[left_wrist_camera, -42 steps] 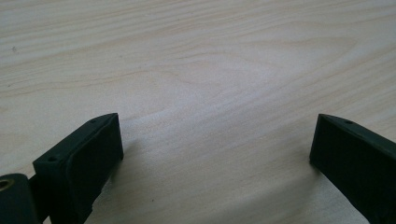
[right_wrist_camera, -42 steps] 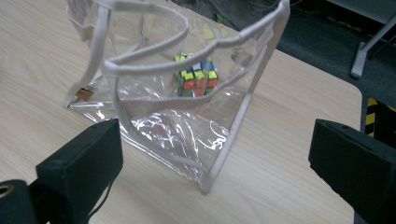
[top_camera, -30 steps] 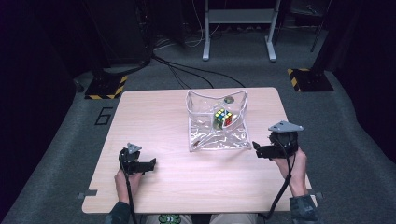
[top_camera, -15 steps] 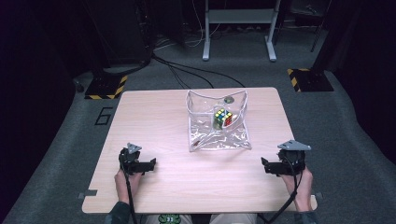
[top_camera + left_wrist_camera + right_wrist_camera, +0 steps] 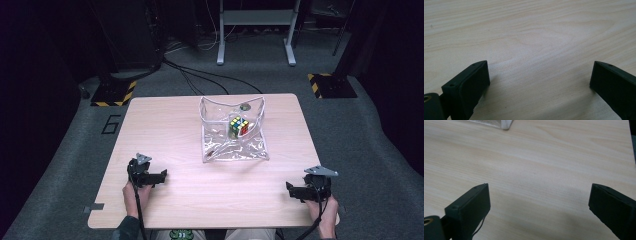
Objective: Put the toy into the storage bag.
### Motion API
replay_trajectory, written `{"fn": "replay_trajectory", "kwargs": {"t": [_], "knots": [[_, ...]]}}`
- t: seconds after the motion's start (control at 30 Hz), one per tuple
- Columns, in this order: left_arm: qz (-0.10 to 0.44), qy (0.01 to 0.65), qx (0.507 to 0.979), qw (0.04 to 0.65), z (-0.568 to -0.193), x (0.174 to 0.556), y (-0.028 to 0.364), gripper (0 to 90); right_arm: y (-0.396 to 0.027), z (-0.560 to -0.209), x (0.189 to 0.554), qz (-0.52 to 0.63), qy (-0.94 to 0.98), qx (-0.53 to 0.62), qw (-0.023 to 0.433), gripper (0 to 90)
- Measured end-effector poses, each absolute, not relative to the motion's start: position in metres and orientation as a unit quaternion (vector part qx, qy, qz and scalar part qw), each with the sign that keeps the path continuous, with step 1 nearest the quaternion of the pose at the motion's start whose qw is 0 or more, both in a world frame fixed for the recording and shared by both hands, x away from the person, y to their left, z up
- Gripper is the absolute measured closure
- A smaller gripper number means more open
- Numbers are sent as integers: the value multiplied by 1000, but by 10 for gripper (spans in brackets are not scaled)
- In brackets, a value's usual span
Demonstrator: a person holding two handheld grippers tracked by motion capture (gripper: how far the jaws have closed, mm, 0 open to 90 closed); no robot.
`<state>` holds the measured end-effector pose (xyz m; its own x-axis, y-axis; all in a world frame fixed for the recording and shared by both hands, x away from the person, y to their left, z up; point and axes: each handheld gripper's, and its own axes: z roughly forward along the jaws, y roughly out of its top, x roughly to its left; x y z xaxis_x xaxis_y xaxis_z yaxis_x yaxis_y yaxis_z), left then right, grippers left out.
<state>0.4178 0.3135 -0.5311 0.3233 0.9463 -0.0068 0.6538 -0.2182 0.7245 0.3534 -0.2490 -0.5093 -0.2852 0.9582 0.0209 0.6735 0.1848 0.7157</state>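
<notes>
Left gripper [image 5: 161,176] and right gripper [image 5: 291,189] resting released on pale wooden table [image 5: 165,125], multicoloured puzzle cube [image 5: 238,126] inside clear plastic bag [image 5: 235,147], well apart

Tabletop [image 5: 170,125] carries a clear plastic bag [image 5: 233,135] at the middle of its far half, the bag's far side close to the far edge. A puzzle cube [image 5: 238,126] sits inside the bag, toward its far right part. Left claw [image 5: 159,177] rests on the tabletop near the near-left corner. Right claw [image 5: 292,190] rests near the near-right corner. Both claws lie well apart from the bag and from each other.
</notes>
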Motion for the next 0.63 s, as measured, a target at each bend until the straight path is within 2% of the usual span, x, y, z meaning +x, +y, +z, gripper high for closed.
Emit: {"fn": "replay_trajectory", "kwargs": {"t": [0.17, 0.33, 0.63], "knots": [[227, 536, 746, 323, -531, 418, 313, 24, -253, -522, 351, 320, 730, 562, 219, 31], [227, 536, 747, 322, -531, 418, 313, 25, -254, -528, 348, 320, 727, 557, 244, 52], [228, 535, 747, 322, -531, 418, 313, 25, -253, -530, 354, 309, 734, 557, 236, 0]]}}
